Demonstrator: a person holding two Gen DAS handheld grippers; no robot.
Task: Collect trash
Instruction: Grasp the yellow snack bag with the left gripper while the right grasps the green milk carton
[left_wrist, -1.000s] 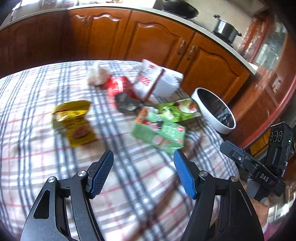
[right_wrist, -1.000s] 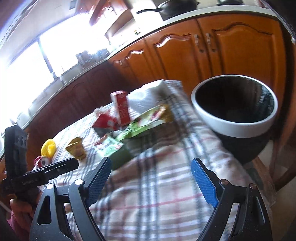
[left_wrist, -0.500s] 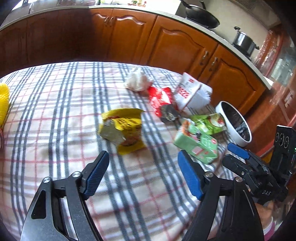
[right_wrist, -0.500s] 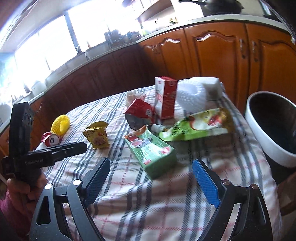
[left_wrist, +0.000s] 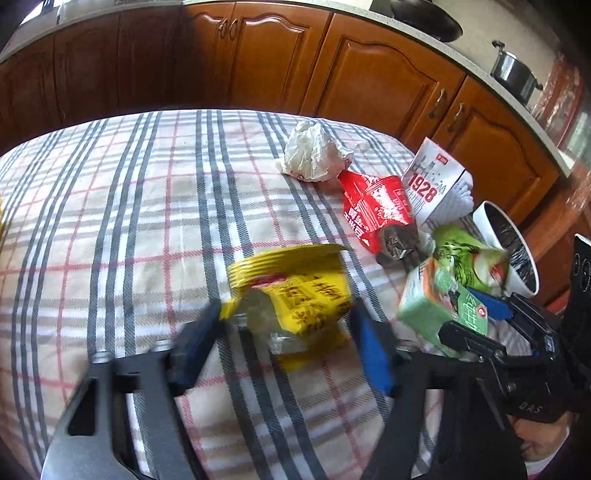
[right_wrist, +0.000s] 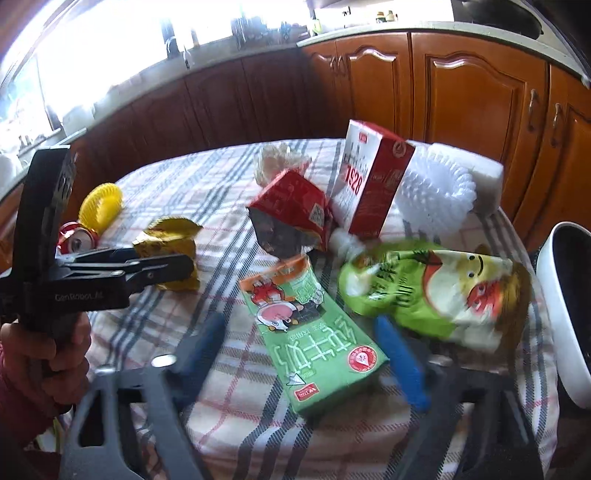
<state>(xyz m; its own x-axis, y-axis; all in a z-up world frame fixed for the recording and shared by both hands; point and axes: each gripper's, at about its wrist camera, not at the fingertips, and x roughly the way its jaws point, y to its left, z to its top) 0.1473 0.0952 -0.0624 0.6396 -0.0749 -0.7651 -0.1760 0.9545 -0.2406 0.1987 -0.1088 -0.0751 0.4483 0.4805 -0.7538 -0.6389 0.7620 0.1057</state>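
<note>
The yellow wrapper (left_wrist: 295, 295) lies crumpled on the checked cloth of the surface (left_wrist: 129, 221), and the left claw (left_wrist: 284, 339) has it between its blue pads, which are closing in from either side; the left pad looks to be touching the wrapper's edge while the right one sits just beside it, not yet pressing. Over to the right, the green carton (right_wrist: 314, 332) lies flat on the cloth with the right claw (right_wrist: 299, 354) straddling its near end, its pads also closing but apart from the carton's sides. Just beside the carton rests a green pouch (right_wrist: 424, 291) with a cartoon face, and behind them a torn red packet (right_wrist: 291, 210) leans against an upright red and white box (right_wrist: 369, 181). A ball of white paper (left_wrist: 314, 151) sits farther back, and a white bristly brush (right_wrist: 436, 192) lies behind the box. At the right edge of the surface stands a white bin (right_wrist: 557, 314) with a dark inside. Off to the left are a yellow coil (right_wrist: 101, 199) and a red can (right_wrist: 75, 238), near the hand (right_wrist: 55, 347) that grips the left tool.
</note>
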